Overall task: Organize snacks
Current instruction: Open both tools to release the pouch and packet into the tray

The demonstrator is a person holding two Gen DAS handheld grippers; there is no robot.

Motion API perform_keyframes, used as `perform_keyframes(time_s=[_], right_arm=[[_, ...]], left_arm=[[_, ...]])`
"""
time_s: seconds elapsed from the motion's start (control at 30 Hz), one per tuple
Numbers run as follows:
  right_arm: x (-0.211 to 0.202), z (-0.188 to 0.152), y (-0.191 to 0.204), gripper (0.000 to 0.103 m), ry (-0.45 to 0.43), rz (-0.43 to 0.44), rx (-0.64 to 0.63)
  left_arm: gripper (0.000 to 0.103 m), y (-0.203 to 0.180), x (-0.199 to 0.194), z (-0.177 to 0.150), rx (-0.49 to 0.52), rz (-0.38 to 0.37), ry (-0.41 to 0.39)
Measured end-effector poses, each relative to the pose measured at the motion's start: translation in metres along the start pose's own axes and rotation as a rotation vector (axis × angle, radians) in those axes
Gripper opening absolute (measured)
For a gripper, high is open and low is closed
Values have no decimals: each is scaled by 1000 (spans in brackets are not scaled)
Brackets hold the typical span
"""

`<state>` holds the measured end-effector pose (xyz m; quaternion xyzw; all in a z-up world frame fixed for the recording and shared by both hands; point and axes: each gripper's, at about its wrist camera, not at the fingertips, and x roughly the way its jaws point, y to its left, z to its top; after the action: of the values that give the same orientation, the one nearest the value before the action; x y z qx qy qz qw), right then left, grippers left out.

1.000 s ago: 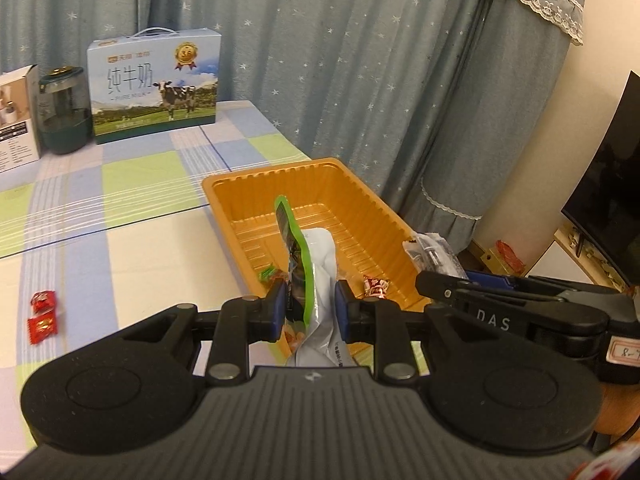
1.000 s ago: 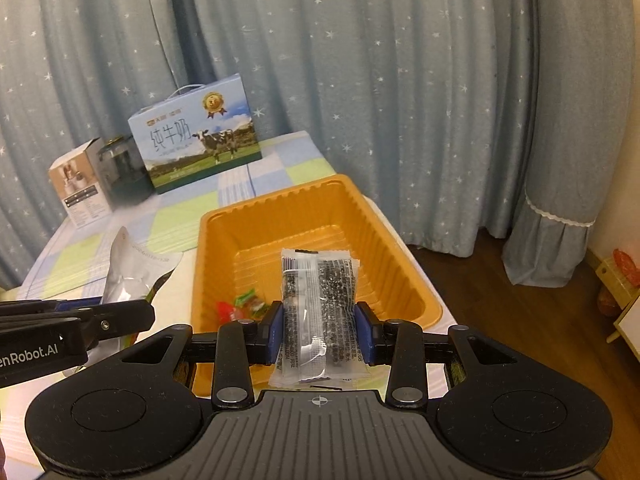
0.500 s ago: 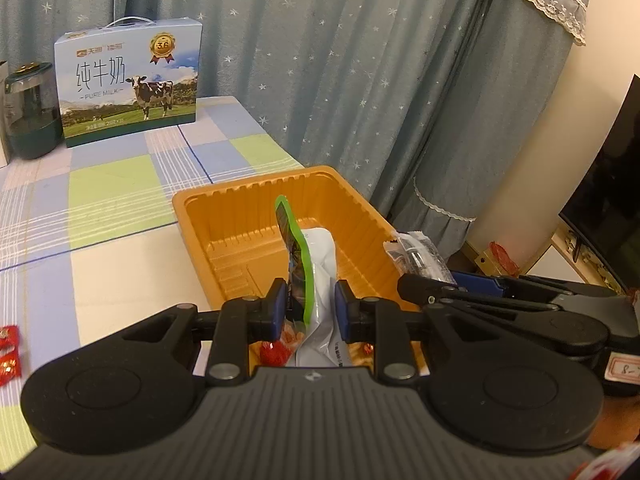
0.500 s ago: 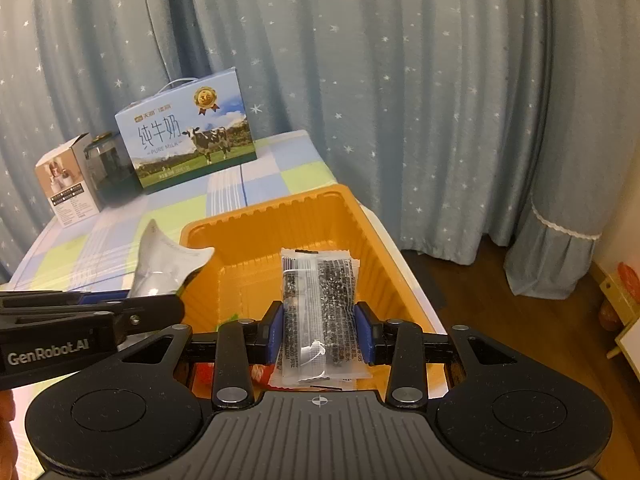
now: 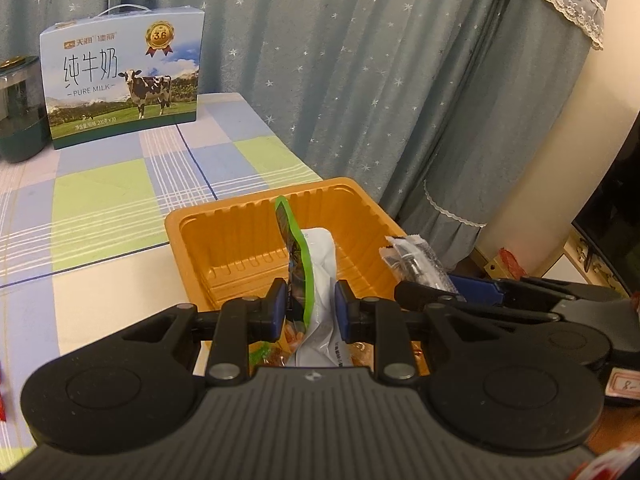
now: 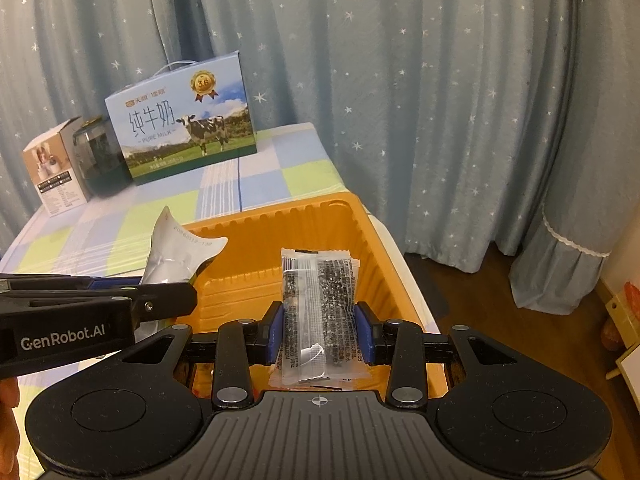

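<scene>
Two grippers were up, each with one packet. The left gripper (image 5: 310, 306) had its fingers (image 5: 277, 307) clamped on a white pouch (image 5: 320, 280) with a green edge, held upright over the near end of one orange tray (image 5: 240, 240). The right gripper (image 6: 322, 334) had its fingers (image 6: 365, 334) closed on a clear packet (image 6: 318, 312) of dark seeds, also above the tray's near end, just right of the pouch. A few small wrapped candies (image 5: 276, 354) lay on the tray's near floor, too hidden to count. The tray sat at the right edge of a tabletop (image 5: 112, 200) under a cloth checked in blue, green and cream. At the far end stood one milk carton (image 6: 182, 120), one dark jar (image 6: 98, 152) to its left, and one small box (image 6: 54, 168) left again. Blue star-print curtains (image 6: 400, 80) hung behind, with wood floor (image 6: 480, 300) to the right.
</scene>
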<state>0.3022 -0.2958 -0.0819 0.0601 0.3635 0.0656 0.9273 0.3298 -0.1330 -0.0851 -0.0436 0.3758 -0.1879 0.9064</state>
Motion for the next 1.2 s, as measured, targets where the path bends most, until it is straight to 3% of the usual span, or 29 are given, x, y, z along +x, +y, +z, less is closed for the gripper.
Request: perform_keyframes(time_s=[0.27, 0.4, 0.73, 0.93, 1.0, 1.03, 1.07, 1.2], right_arm=[[12, 1, -3, 38, 13, 4, 13], [11, -2, -5, 38, 15, 6, 24], [8, -2, 0, 38, 12, 28, 25], [6, 3, 2, 38, -6, 113, 70], [4, 5, 1, 46, -14, 130, 89], [1, 5, -1, 65, -29, 123, 99], [-3, 6, -1, 73, -45, 119, 109], [-21, 4, -3, 73, -60, 115, 132]], left_arm=[[23, 5, 16, 0, 5, 4, 9], [28, 12, 13, 0, -12, 10, 0], [31, 45, -26, -11, -93, 54, -44], [37, 52, -52, -24, -122, 81, -73], [39, 53, -60, -30, -116, 92, -75], [39, 54, -64, -33, -113, 100, -75], [40, 54, -68, -35, -113, 109, -75], [48, 59, -84, -50, -131, 133, -75]])
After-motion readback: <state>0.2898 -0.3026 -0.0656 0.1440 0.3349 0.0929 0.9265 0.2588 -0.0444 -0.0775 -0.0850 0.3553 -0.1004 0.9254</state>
